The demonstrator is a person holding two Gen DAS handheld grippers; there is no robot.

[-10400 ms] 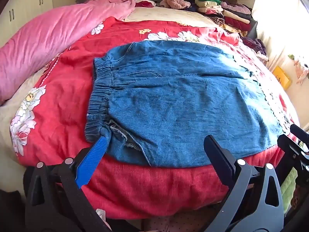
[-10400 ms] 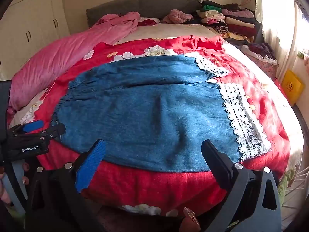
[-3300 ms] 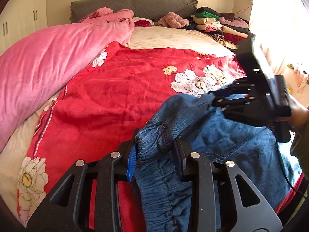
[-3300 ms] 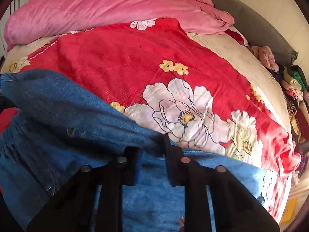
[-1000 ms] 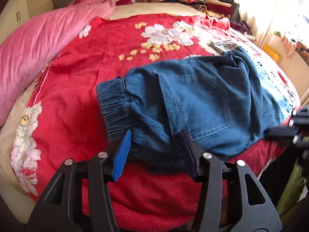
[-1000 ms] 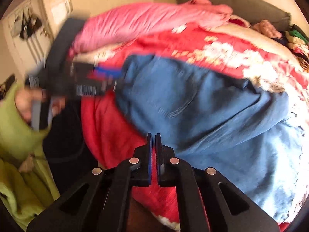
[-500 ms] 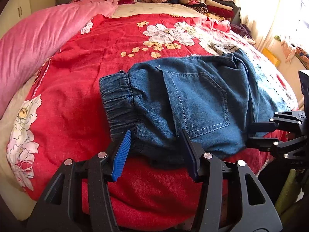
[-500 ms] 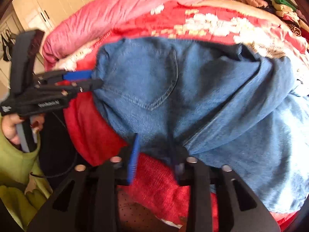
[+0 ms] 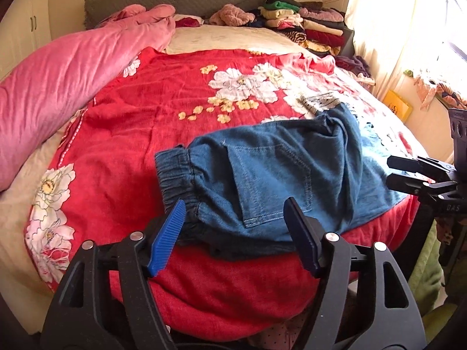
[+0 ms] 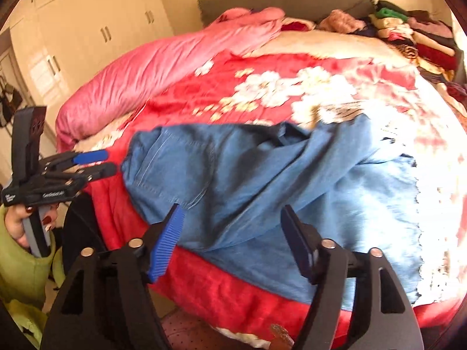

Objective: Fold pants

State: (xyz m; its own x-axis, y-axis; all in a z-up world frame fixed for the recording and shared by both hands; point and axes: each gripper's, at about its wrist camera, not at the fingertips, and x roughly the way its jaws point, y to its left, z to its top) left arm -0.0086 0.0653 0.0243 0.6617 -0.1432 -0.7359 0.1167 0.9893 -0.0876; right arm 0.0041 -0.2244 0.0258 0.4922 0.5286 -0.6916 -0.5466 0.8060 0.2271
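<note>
Blue denim pants (image 9: 271,175) lie folded over on the red flowered bedspread (image 9: 151,122) near the bed's front edge, elastic waistband at the left, a back pocket facing up. My left gripper (image 9: 233,221) hovers just above the waistband end; its jaws are opening and no cloth is between them. In the right wrist view the pants (image 10: 251,180) spread out to a white lace hem at the right. My right gripper (image 10: 232,227) stands over their near edge, jaws opening, nothing pinched. The left gripper (image 10: 96,163) also shows at that view's left, held by a hand in a green sleeve.
A rolled pink quilt (image 9: 70,75) runs along the bed's left side. Stacked folded clothes (image 9: 303,29) sit at the far right by the grey headboard. White cupboards (image 10: 96,35) stand beyond the bed. A yellow box (image 9: 398,105) rests on the floor at right.
Both grippers have let go of the pants, spread their jaws and drawn back. The left one rose a little; the right one rolled level and shifted along the bed's edge.
</note>
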